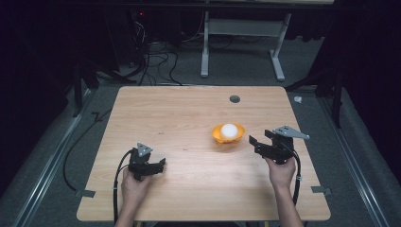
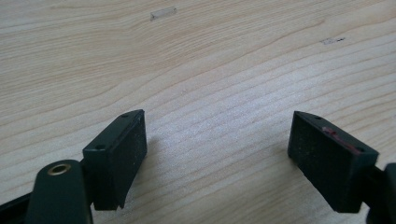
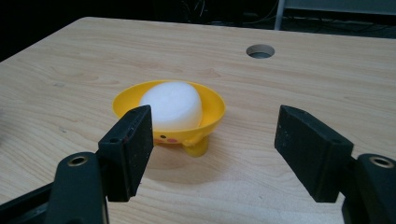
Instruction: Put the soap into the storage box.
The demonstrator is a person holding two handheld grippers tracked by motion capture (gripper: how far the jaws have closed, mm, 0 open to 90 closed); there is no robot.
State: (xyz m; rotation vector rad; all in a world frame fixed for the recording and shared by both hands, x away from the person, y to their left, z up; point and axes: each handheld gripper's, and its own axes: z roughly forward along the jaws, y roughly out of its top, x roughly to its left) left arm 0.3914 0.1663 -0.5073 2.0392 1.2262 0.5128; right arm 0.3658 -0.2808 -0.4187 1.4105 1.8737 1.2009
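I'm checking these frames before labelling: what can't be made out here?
- Bowl: in the right gripper view, its near left side is hidden behind the right gripper's left jaw.
- White lump: its underside sits hidden in the bowl; too smooth to tell what it is.
- Left gripper: the left gripper view cuts off both jaws at the bottom edge.
- Bowl's face markings: too small in the high view.

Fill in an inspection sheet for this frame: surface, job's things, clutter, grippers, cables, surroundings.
Surface: light wooden table, with a round cable hole.
Job's things: yellow bowl on small feet, holding a white rounded object.
Clutter: nothing seen.
Grippers: left gripper open over bare wood; right gripper open, facing the bowl, not touching it.
Cables: a black cable trails from each gripper; a tangle lies on the floor beyond the table.
Surroundings: grey carpet, white table frame, dark room.
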